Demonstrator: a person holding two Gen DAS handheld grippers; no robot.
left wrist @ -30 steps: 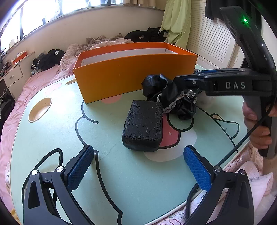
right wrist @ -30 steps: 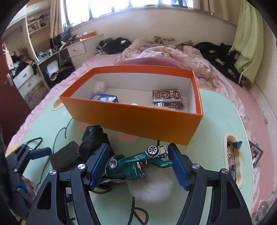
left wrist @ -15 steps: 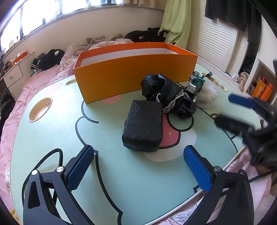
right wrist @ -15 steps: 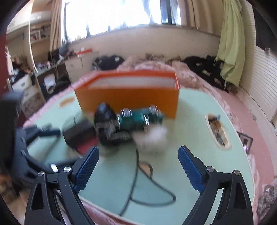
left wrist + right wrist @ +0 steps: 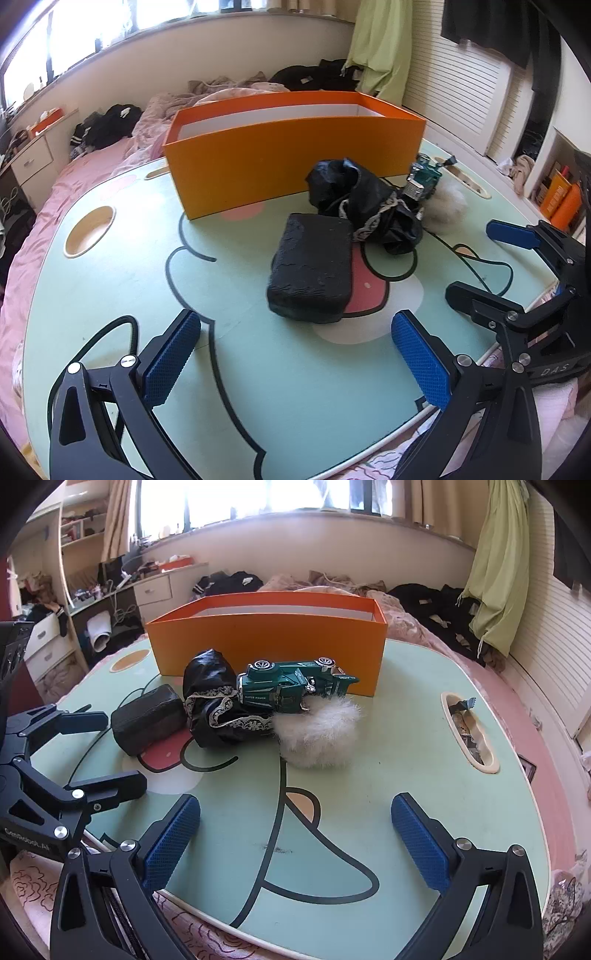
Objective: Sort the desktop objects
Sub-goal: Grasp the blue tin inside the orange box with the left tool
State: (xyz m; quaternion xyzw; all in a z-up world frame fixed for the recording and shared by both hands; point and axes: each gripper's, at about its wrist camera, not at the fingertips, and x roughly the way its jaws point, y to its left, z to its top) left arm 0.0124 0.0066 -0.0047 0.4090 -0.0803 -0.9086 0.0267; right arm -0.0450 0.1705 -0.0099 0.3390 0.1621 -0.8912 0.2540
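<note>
A green curtain hangs at the right by a white slatted panel. Behind the table, a pink bed carries crumpled bedding and black clothes. A white drawer unit stands under the bright window, and orange bottles sit on a shelf at the far right.

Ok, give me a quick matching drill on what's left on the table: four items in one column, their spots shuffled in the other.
Items:
1. green toy car
2. white fluffy pompom
3. black textured rectangular pouch
4. orange cardboard box

Places:
A. at the back of the green table, behind the pile
B. tipped on its side across the black lace-trimmed cloth and the fluff
C. lying nearest the left gripper
D. under the car's front end

Pairs: 1-B, 2-D, 3-C, 4-A
</note>
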